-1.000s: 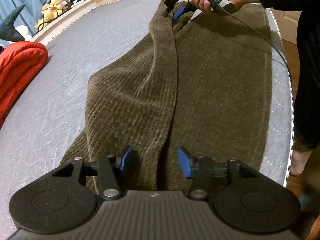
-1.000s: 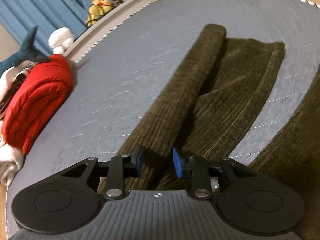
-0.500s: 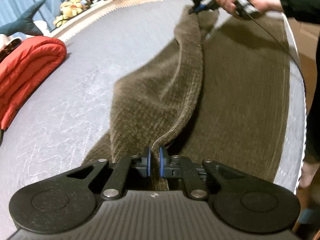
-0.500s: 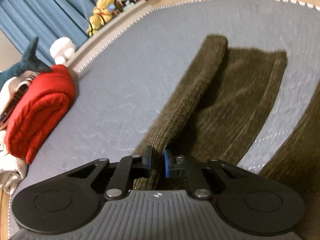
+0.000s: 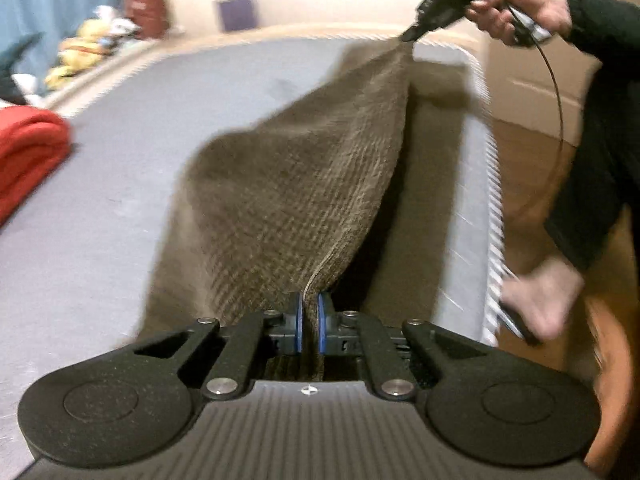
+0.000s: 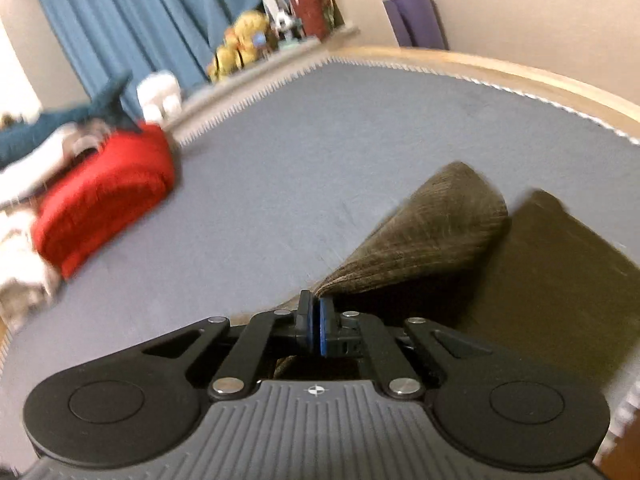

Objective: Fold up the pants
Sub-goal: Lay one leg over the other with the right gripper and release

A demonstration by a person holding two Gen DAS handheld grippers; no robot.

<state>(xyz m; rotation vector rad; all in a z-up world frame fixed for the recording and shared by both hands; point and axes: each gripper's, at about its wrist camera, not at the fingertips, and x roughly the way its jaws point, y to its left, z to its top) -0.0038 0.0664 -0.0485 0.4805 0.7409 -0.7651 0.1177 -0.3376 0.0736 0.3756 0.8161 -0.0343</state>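
Brown corduroy pants (image 5: 296,184) lie on a grey mattress (image 5: 120,160). My left gripper (image 5: 309,322) is shut on the near end of the pants' upper edge and holds it above the bed. My right gripper (image 6: 314,326) is shut on the far end of that edge; it also shows in the left wrist view (image 5: 408,36), held high in a hand. The lifted layer hangs stretched between both grippers. In the right wrist view the raised cloth (image 6: 420,232) stands over the flat layer (image 6: 560,272).
A folded red blanket (image 6: 104,200) lies at the mattress's left side. Stuffed toys (image 6: 240,48) sit on a ledge before blue curtains (image 6: 120,20). The mattress edge (image 5: 494,200) and wooden floor are at right, with the person's leg and bare foot (image 5: 540,296).
Both grippers closed on the pants' edge, then lifted it off the mattress. The layer now hangs taut between them, and both views have swung upward with motion blur.
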